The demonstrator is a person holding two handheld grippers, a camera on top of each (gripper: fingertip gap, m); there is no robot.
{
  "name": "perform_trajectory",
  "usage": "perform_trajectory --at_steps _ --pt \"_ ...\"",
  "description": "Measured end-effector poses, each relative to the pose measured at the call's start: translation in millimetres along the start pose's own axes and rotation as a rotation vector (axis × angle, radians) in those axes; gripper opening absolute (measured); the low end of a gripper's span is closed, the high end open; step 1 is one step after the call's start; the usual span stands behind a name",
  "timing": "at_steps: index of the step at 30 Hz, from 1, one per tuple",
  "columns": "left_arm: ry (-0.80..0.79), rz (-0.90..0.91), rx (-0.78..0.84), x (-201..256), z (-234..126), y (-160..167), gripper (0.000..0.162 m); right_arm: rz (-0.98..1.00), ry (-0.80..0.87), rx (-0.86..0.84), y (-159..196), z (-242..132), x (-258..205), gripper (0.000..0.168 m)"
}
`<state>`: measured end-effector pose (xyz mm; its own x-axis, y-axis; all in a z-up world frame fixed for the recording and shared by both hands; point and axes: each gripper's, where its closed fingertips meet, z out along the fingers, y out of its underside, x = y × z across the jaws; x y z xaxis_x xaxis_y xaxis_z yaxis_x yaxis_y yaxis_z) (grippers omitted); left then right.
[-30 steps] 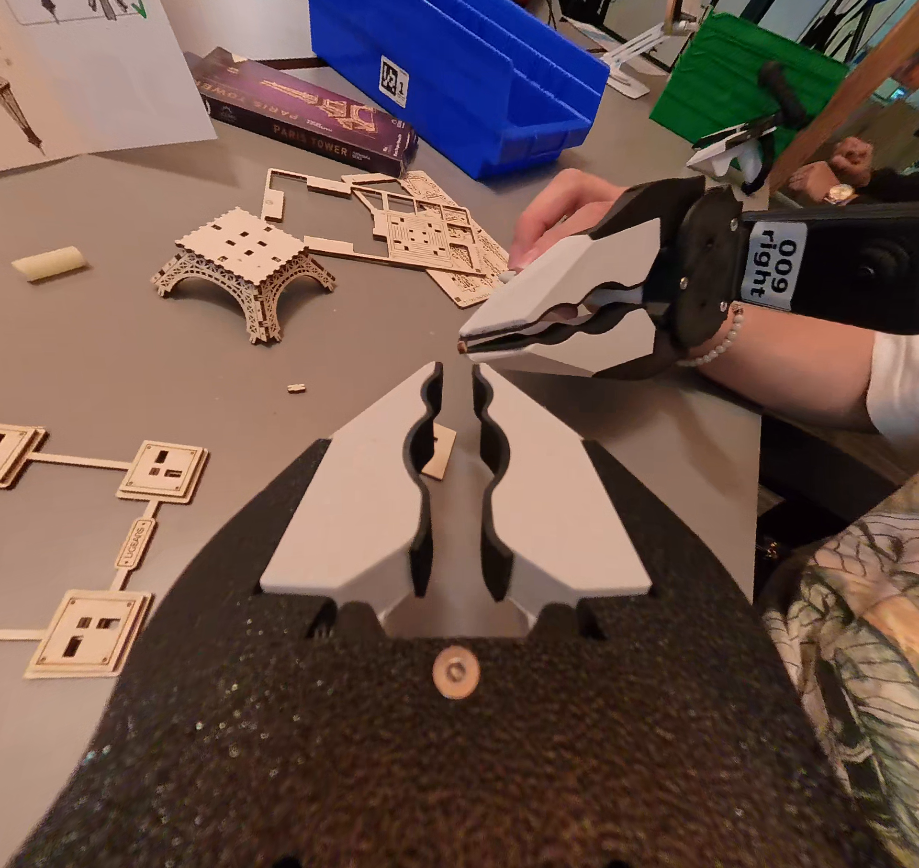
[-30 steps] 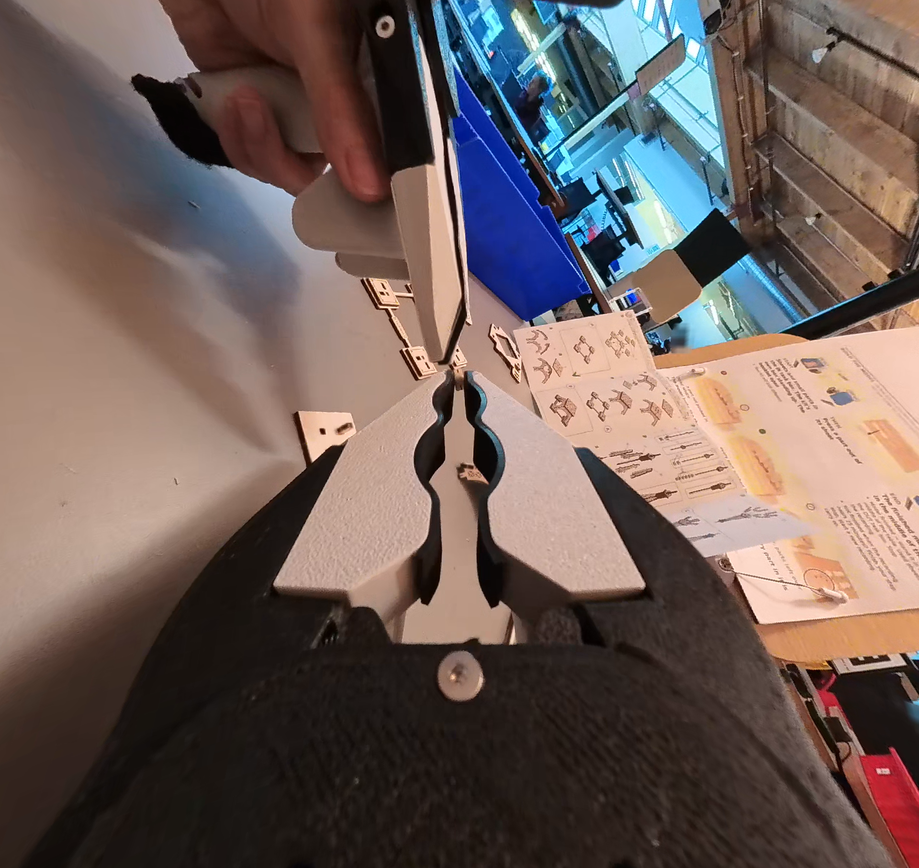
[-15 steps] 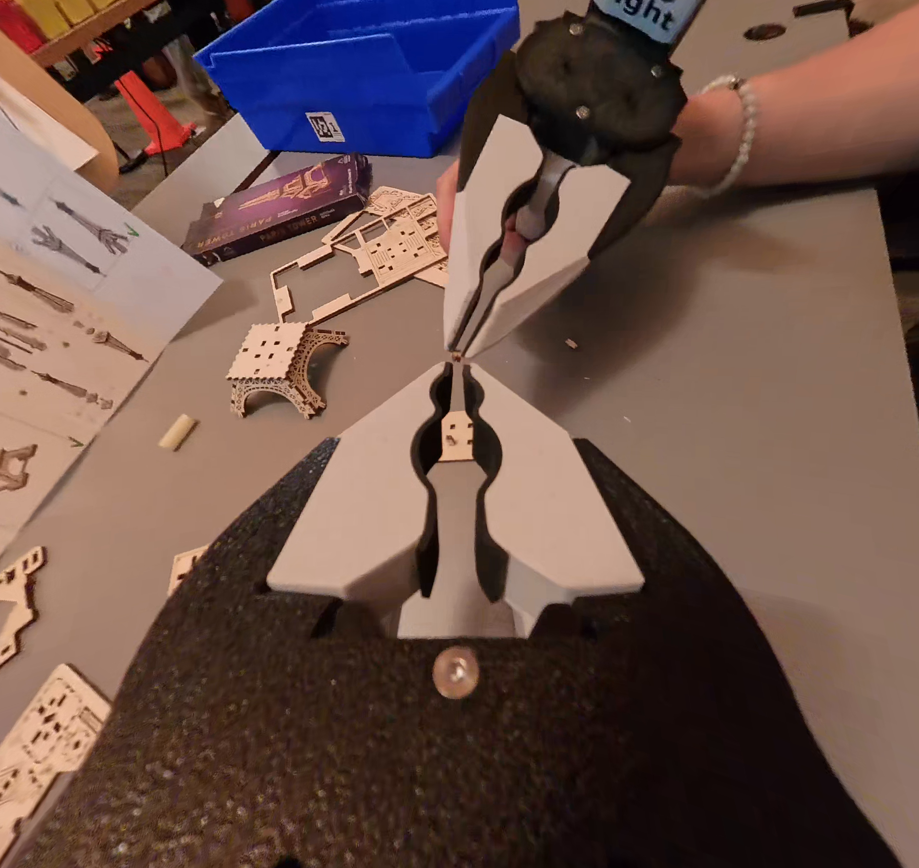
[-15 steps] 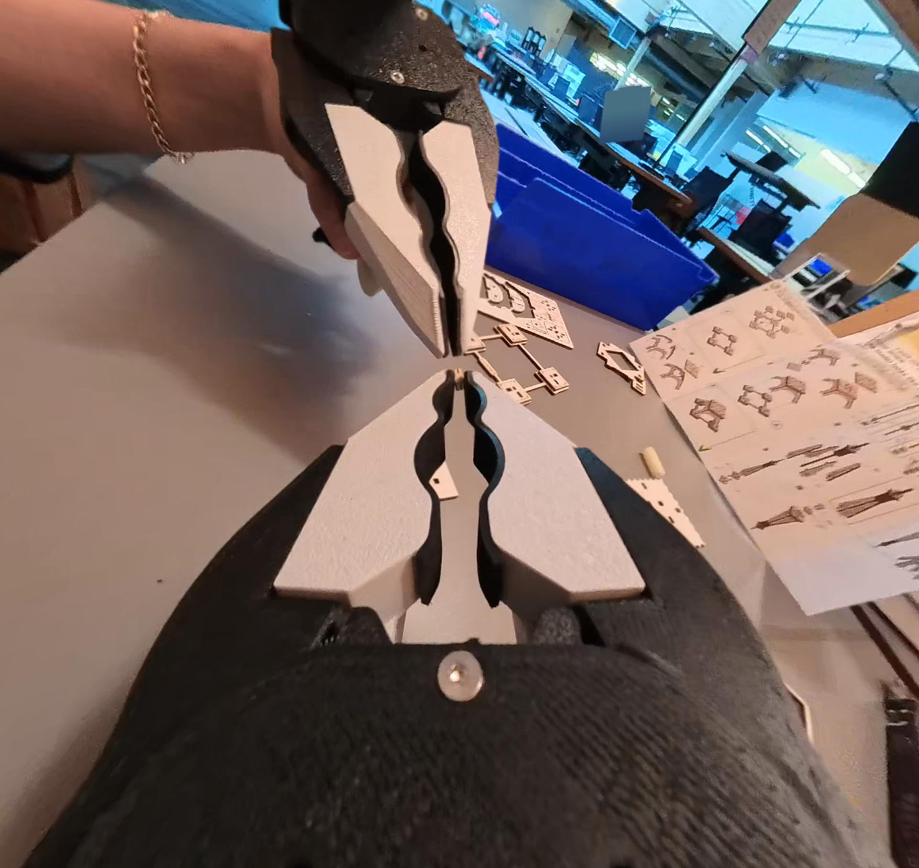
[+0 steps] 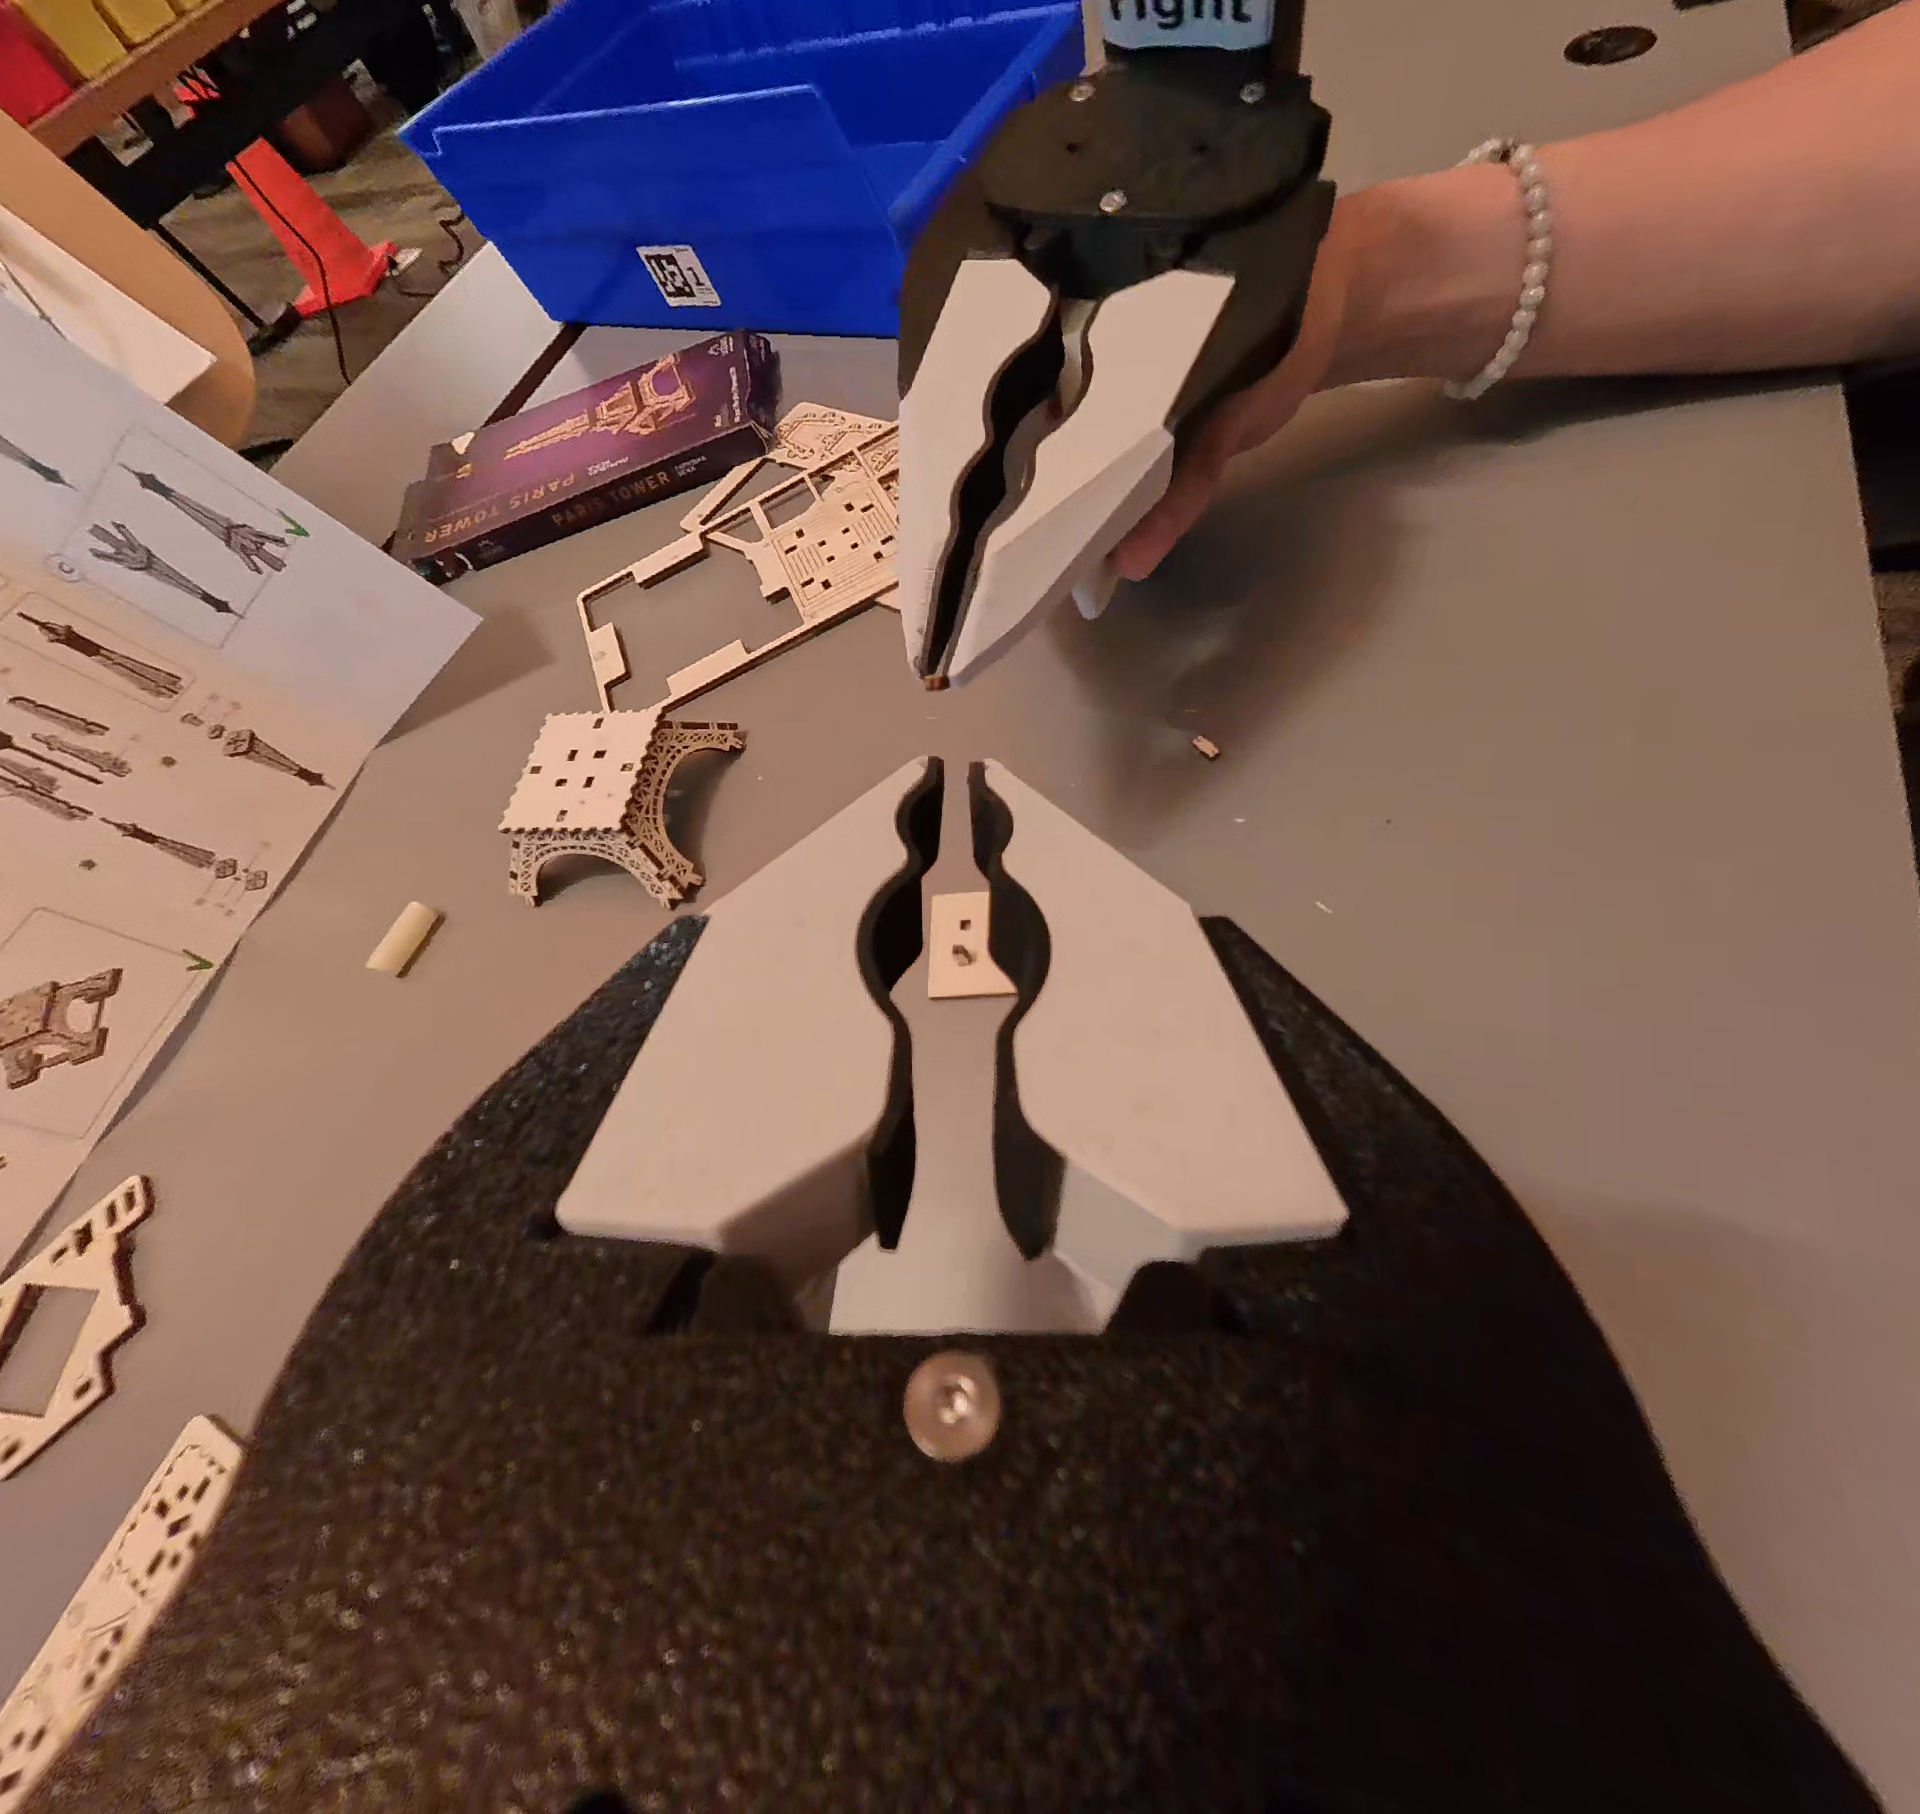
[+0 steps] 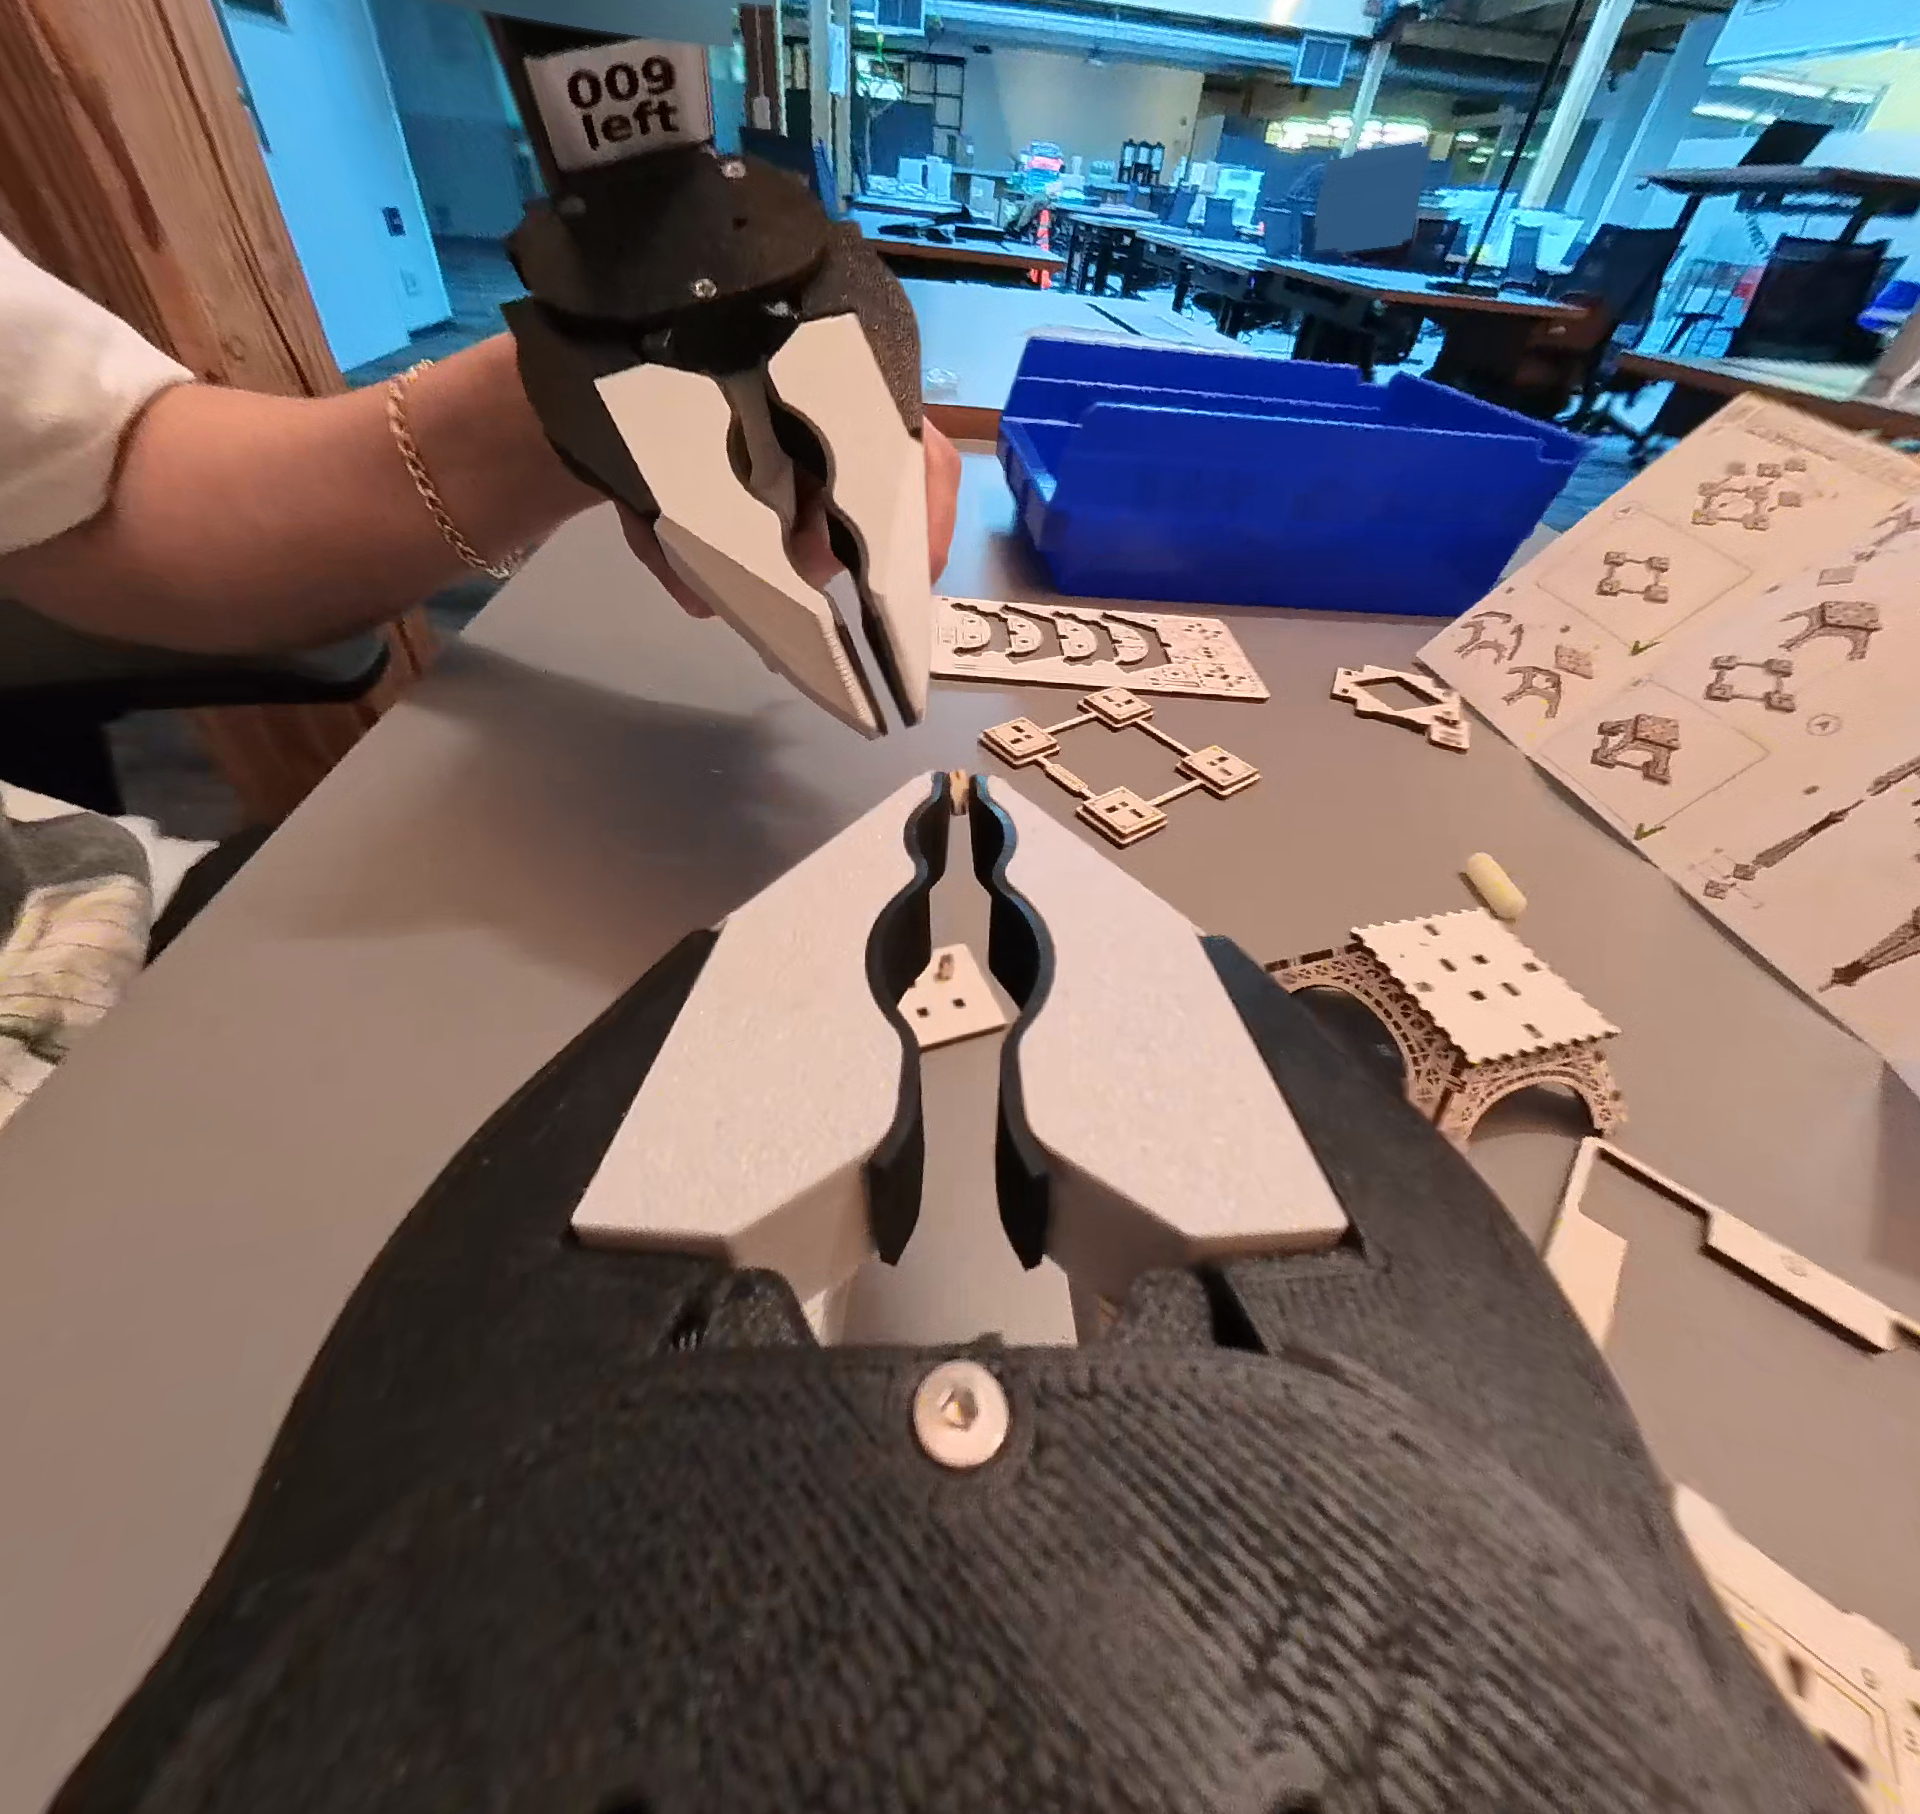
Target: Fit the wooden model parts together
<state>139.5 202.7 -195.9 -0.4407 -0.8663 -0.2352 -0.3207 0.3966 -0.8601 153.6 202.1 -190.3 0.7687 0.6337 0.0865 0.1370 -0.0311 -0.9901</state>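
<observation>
Right wrist view: tiny wooden peg point(image 6: 954, 790) upright between closed jaws.

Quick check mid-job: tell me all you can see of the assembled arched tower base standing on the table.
The tower base is pale laser-cut wood: a flat square top with small rectangular slots and toothed edges, on four lattice legs joined by arches. It stands upright on the grey table, apart from both grippers. It sits between the emptied part frame behind it and a small cream cylinder in front. Nothing rests on it.
</observation>
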Motion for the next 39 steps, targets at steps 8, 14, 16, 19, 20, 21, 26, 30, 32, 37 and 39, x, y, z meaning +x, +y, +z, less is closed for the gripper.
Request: perform_trajectory --at_steps 8,14,16,19,20,21,26,30,32,37,39 --pt "0.001 -0.141 0.022 -6.9 -3.0 -8.1 0.006 -0.188 0.079 -0.004 -1.9 7.6 -4.5 0.001" --pt "0.026 -0.063 -0.015 3.3 -4.2 -8.9 0.007 -0.189 0.054 0.017 -7.5 8.8 -11.4 0.001" --pt "0.029 -0.044 -0.012 5.1 -4.7 -10.9 0.007 -0.187 0.043 0.028 -9.5 8.0 -13.4 0.001" --pt "0.015 -0.026 -0.021 3.1 -5.1 -10.7 0.006 -0.184 0.024 0.040 -11.5 7.4 -16.8 0.001" --pt "0.021 -0.021 -0.023 3.9 -5.3 -10.6 0.005 -0.179 0.019 0.043 -12.0 7.3 -17.4 0.001" --pt "0.028 -0.015 -0.022 5.1 -5.5 -10.8 0.005 -0.175 0.014 0.047 -12.4 7.3 -18.1 0.001" --pt "0.041 0.033 -0.018 9.6 -6.4 -13.3 0.003 -0.173 -0.015 0.044 -11.4 8.1 -22.8 0.001" --pt "0.059 0.052 -0.033 12.7 -6.2 -10.9 0.004 -0.189 -0.014 0.048 -13.3 8.1 -24.1 0.001" --pt "0.052 0.053 -0.032 11.8 -6.3 -10.8 0.003 -0.199 -0.010 0.045 -13.2 8.2 -24.0 0.001" --pt "0.058 0.042 -0.021 12.9 -5.5 -10.8 0.002 -0.222 -0.013 0.032 -10.2 10.2 -26.1 0.001" --pt "0.057 0.033 -0.014 13.0 -5.0 -10.9 0.001 -0.233 -0.004 0.034 -10.3 10.4 -25.4 0.001"
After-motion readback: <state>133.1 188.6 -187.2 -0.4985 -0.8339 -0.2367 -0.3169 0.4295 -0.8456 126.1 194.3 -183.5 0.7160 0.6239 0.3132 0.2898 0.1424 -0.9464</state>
